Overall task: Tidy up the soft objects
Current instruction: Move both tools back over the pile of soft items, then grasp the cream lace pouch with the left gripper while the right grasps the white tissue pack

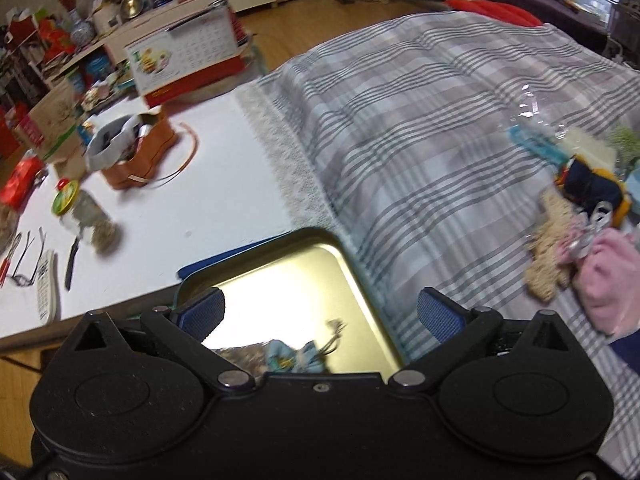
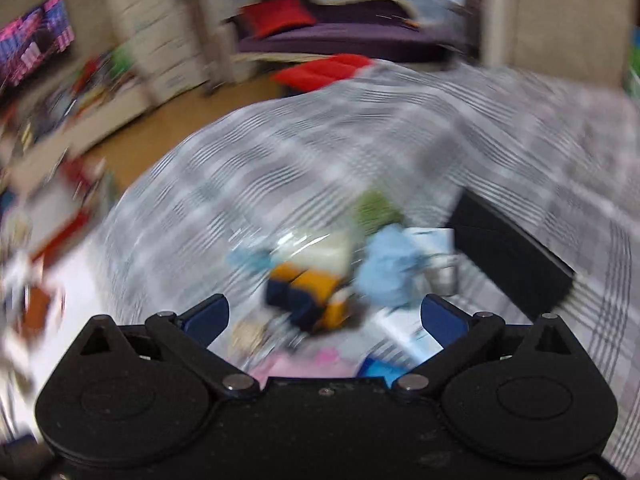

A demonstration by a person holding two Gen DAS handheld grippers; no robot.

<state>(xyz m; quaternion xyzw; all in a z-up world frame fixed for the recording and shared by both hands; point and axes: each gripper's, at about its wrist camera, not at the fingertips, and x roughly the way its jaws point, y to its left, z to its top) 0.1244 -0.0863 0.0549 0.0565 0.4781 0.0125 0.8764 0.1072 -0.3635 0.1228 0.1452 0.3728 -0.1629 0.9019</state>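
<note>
The right wrist view is smeared throughout by motion: the heap of soft things (image 2: 320, 276) on the plaid cover (image 2: 280, 160) reads only as patches of blue, orange, navy, green and pink, and none can be named with confidence. A black box (image 2: 516, 256) beside them has soft edges. In the left wrist view the gold tin (image 1: 280, 280) is partly hidden behind the gripper body, and the bluish bundle (image 1: 296, 356) inside it, possibly a small pouch, is cut off there. A pink-gloved hand (image 1: 608, 280) runs off the right edge, blurred.
</note>
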